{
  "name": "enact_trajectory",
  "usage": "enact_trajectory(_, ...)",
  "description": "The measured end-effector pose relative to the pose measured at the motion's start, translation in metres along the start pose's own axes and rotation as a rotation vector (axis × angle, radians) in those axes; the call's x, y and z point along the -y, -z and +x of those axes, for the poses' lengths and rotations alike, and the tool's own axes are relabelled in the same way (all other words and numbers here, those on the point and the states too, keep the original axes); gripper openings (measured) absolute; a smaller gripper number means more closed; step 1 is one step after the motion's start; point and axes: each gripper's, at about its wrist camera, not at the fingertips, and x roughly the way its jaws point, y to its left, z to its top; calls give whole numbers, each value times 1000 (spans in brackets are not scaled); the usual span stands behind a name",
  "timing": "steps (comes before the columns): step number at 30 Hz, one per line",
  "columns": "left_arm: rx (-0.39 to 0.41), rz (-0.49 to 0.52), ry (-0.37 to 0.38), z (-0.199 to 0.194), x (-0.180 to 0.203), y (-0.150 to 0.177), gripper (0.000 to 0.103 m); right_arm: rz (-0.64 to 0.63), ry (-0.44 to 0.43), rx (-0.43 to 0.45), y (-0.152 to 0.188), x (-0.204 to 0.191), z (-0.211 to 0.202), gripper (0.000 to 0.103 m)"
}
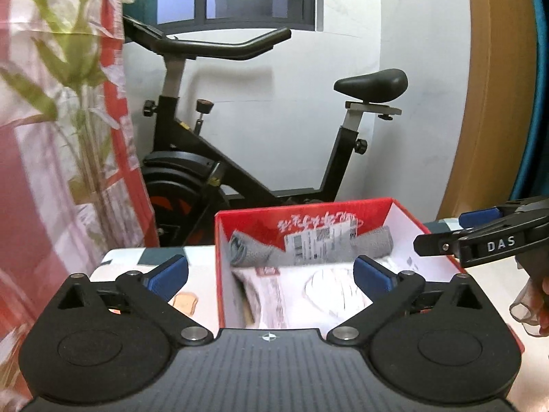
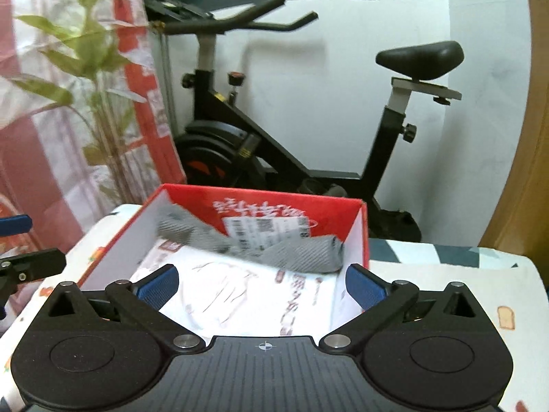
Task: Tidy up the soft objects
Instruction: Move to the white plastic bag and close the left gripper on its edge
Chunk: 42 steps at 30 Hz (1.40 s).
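Note:
A red cardboard box (image 1: 408, 214) (image 2: 363, 237) with white inner walls stands on a patterned cloth. A grey rolled cloth (image 1: 260, 252) (image 2: 295, 252) lies across the box's far end, on top of white printed packets (image 1: 329, 292) (image 2: 240, 292). My left gripper (image 1: 271, 274) hangs open at the box's near side, nothing between its blue pads. My right gripper (image 2: 262, 285) is likewise open and empty, short of the grey cloth. The right gripper's black finger (image 1: 470, 238) shows at the right edge of the left wrist view.
A black exercise bike (image 1: 240, 158) (image 2: 308, 137) stands behind the table against a white wall. A leafy plant (image 1: 79, 79) (image 2: 89, 68) and a red-and-white curtain are at the left. A wooden door frame (image 1: 480, 103) rises at the right. A hand with a clear part (image 1: 532, 305) is at the right edge.

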Motion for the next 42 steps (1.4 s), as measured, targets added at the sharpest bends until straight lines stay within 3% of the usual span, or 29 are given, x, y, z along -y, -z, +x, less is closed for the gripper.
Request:
enact_trajectory(9,-18,-64,-37,-46,-3,59,103,-21,-41,74,77,-25,-30,103)
enact_trajectory(13,-95,-100,-51,-47,-6,88,103,-22,-11,42,111,-38,-31,103)
enact_trajectory(22,-167,-227,-43,-61,-22,139,103,-5,-80,-10,166,-62,-32,102)
enact_trajectory(27,-184,-228,-53,-64,-22,153,101,-14,-120,-54,186,-73,-26,93)
enact_trajectory(31,-212,-263,-37,-65,-20,169,80,-35,-155,-84,198,-81,-22,75)
enact_trajectory(35,-244,-282,-32,-64,-19,182,60,-79,-170,-95,204,-87,-21,67)
enact_trajectory(37,-248,-290,-21,-63,-21,184,57,-86,-179,-108,208,-88,-19,62)
enact_trajectory(42,-254,-291,10,-61,-19,189,51,-73,-205,-113,215,-84,-16,62)
